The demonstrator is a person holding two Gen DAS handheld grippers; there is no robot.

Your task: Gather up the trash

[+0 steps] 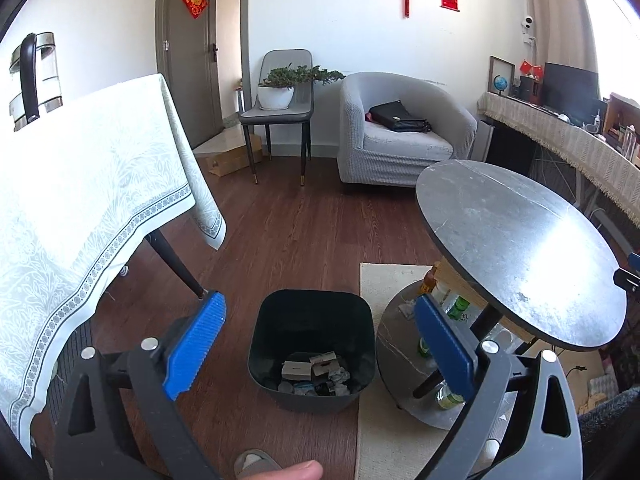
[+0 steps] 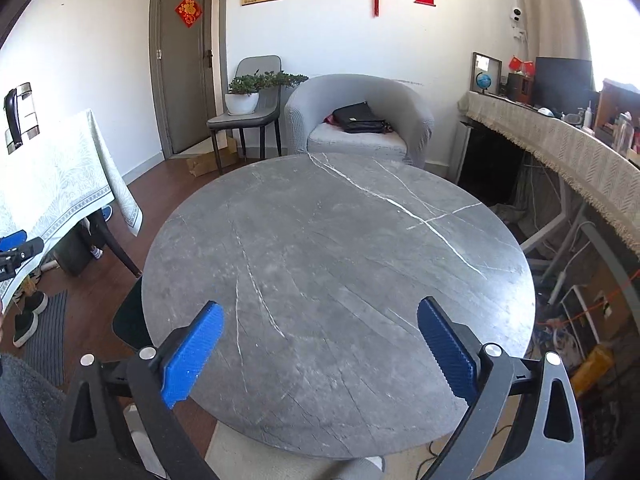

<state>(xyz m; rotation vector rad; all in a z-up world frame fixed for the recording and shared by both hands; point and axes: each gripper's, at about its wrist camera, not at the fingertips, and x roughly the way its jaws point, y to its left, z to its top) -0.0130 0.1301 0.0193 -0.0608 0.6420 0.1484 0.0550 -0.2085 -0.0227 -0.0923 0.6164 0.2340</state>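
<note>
A dark grey trash bin (image 1: 362,322) stands on the wood floor, with crumpled paper and small cartons (image 1: 314,374) at its bottom. My left gripper (image 1: 320,312) hangs above and just in front of the bin, its blue pads wide open with nothing between them. In the right wrist view my right gripper (image 2: 322,316) is also wide open and holds nothing, hovering over the bare grey marble top of the round table (image 2: 340,264). The bin's edge (image 2: 128,316) peeks out left of that table.
A table with a pale patterned cloth (image 1: 80,200) stands at the left, the round table (image 1: 520,248) at the right with bottles (image 1: 456,306) on its lower shelf. A cream rug (image 1: 384,432), a grey armchair (image 1: 400,132) and a chair with a plant (image 1: 280,96) lie beyond. A slippered foot (image 1: 252,462) is at the bottom edge.
</note>
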